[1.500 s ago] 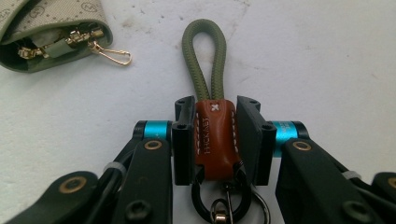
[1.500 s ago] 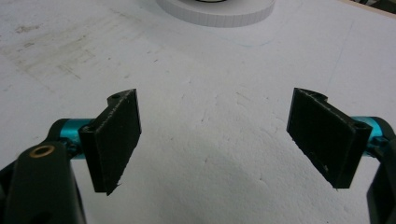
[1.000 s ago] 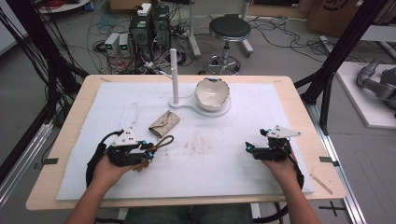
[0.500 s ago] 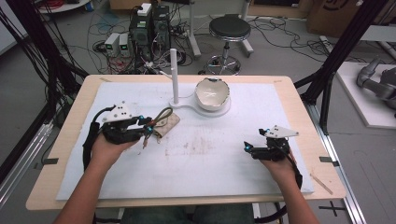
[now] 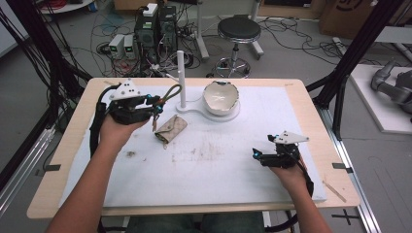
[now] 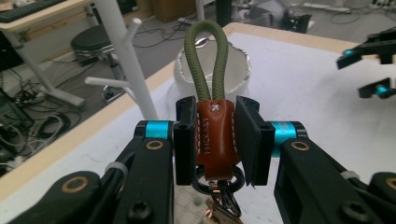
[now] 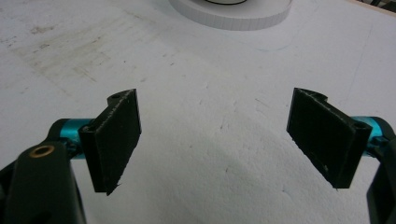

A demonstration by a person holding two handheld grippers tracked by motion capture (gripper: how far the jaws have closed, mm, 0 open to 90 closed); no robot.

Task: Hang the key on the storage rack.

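Left gripper (image 6: 215, 140), at ten o'clock on the table (image 5: 291, 87): jaws pinching the brown tab of a green loop strap (image 6: 208, 60), pouch (image 5: 171, 130) dangling beneath, beside the white peg stand (image 5: 181, 77). Right gripper (image 7: 217, 140), at four o'clock: jaws spread, nothing between.

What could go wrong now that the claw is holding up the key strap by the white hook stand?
The left claw pinches just the brown leather tab of the strap, so it might slip out. The green loop hangs close to the white stand, whose pegs are thin; the loop could miss a peg or bump the stand. The tan pouch dangles below and could swing or drag on the table.
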